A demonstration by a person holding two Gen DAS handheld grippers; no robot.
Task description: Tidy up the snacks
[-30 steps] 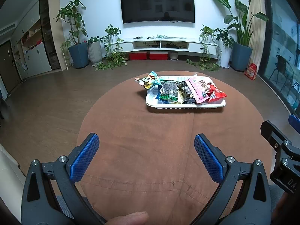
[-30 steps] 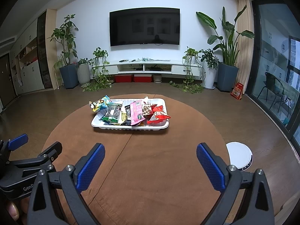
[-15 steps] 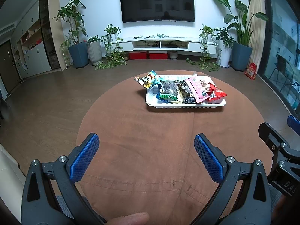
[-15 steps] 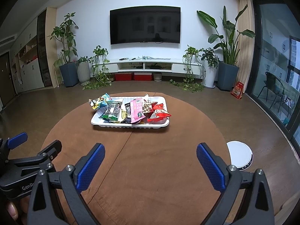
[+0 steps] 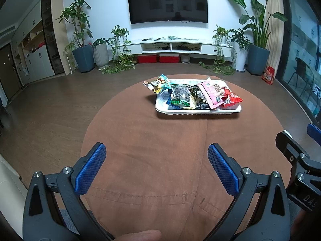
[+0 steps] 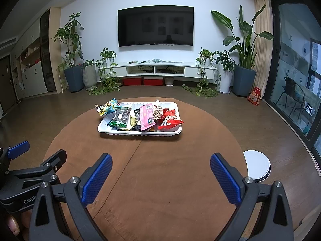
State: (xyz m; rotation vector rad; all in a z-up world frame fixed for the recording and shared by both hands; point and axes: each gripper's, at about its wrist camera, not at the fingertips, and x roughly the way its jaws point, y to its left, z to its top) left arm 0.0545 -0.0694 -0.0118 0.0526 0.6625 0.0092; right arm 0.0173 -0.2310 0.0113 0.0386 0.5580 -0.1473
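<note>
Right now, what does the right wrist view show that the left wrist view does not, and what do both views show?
Only the right wrist view shows the round white disc-shaped device on the floor beside the table, and the left gripper at its left edge.

Only the left wrist view shows the right gripper at its right edge.

Both show the white rectangular plastic tray piled with snack packets on the round brown cloth-covered table, each camera's own blue-padded fingers spread open, and the black wall television.
</note>
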